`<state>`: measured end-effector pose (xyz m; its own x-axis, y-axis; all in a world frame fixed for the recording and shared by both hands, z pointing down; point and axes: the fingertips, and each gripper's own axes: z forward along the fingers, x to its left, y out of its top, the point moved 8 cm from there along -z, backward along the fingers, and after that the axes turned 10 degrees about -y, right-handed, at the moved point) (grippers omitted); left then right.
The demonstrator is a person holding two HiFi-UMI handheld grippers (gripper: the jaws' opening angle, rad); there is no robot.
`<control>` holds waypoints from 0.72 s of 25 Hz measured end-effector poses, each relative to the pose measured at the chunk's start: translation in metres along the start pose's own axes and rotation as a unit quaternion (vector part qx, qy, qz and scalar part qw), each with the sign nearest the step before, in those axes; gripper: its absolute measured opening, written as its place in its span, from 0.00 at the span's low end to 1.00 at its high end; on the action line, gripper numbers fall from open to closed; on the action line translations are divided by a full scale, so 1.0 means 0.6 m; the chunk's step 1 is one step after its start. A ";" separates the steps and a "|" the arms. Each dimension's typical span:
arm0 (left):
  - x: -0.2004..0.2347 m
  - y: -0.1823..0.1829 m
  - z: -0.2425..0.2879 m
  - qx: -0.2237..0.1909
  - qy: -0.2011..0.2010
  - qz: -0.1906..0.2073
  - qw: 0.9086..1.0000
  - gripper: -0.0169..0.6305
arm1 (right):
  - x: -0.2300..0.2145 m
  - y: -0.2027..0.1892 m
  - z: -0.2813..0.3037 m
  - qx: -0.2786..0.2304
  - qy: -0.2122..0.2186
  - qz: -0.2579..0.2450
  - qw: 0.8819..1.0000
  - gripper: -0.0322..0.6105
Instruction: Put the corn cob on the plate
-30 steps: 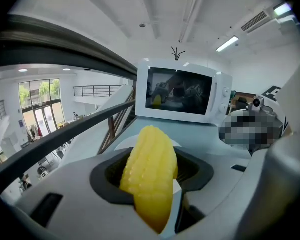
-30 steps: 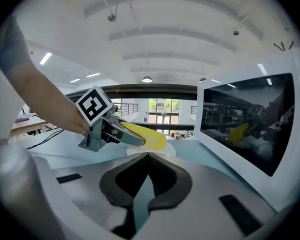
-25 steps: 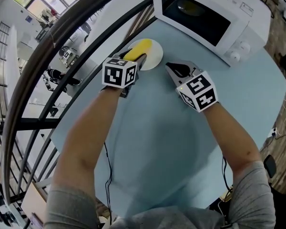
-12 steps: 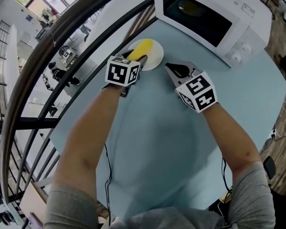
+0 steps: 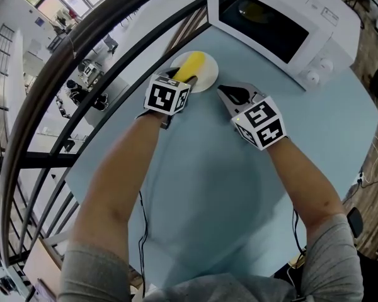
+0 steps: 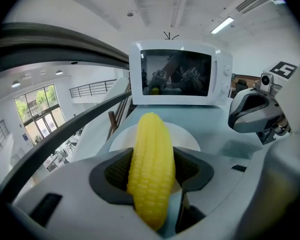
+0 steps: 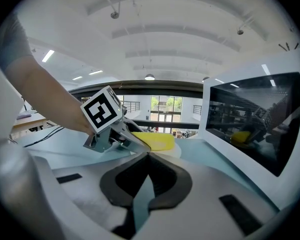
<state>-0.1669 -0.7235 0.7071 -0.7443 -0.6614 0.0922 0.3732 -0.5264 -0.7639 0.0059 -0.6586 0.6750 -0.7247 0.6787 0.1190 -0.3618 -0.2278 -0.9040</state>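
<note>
Since a second ago, on the table (image 5: 208, 187) before the microwave (image 5: 283, 24), the left gripper (image 5: 186, 78) has edged further over the plate (image 5: 209, 75) and its cube has rolled slightly. The right gripper (image 5: 221, 89), jaws together on nothing, has kept still. The left jaws clamp the corn (image 6: 151, 166) over the plate, perhaps not touching it. Its long axis runs along the jaws, tip toward the microwave.

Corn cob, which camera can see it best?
The left gripper view: the corn cob fills the middle, kernels clear, clamped between the left gripper's jaws. The head view shows only its yellow end over the white plate. The right gripper view shows a small yellow sliver, far off.
</note>
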 end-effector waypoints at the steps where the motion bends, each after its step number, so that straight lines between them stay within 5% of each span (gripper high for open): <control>1: 0.000 0.000 0.000 0.000 0.000 0.000 1.000 0.39 | 0.000 0.000 0.000 0.000 0.000 -0.001 1.000 0.08; 18: -0.005 0.011 -0.041 -0.009 0.005 -0.029 1.000 0.52 | 0.007 0.025 -0.033 0.002 -0.005 0.002 1.000 0.08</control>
<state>-0.1761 -0.7119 0.6863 -0.7697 -0.6251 0.1299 0.3196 -0.5534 -0.7692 0.0094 -0.6452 0.6538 -0.7315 0.6713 0.1193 -0.3617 -0.2337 -0.9025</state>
